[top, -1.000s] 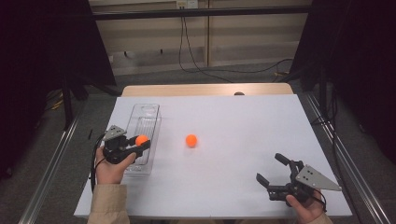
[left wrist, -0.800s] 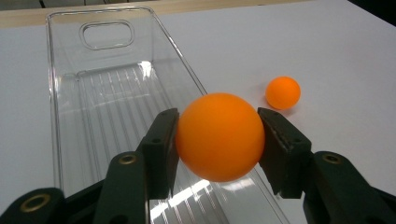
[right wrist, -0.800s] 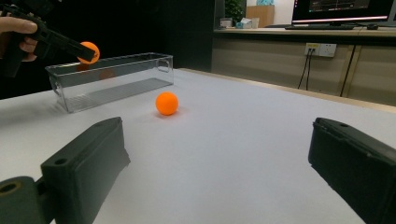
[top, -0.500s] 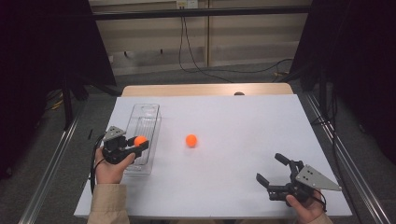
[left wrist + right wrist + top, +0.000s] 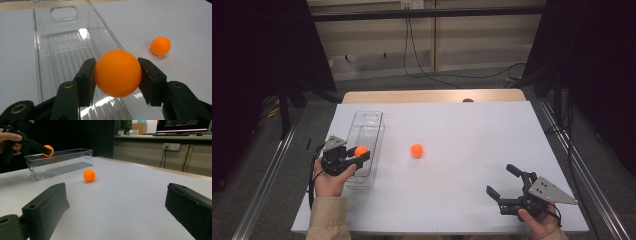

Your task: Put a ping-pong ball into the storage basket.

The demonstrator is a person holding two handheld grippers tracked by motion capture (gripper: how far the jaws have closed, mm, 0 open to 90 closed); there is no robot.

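Nothing has shifted over the last second: the left gripper (image 5: 116,75) still clamps its jaws on one orange plastic ball (image 5: 117,73) above the clear plastic bin (image 5: 366,131), release pending. The right gripper (image 5: 504,187) rests wide open on the counter (image 5: 472,125); the second orange ball (image 5: 416,150) waits beside the bin.

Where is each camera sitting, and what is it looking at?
High view: above the table, looking forward and down; both hands, left gripper and right gripper show.
Left gripper view: rides that gripper, facing its held ball over the clear box.
Right gripper view: low, looking past its open jaws.
Shared: the loose ball.
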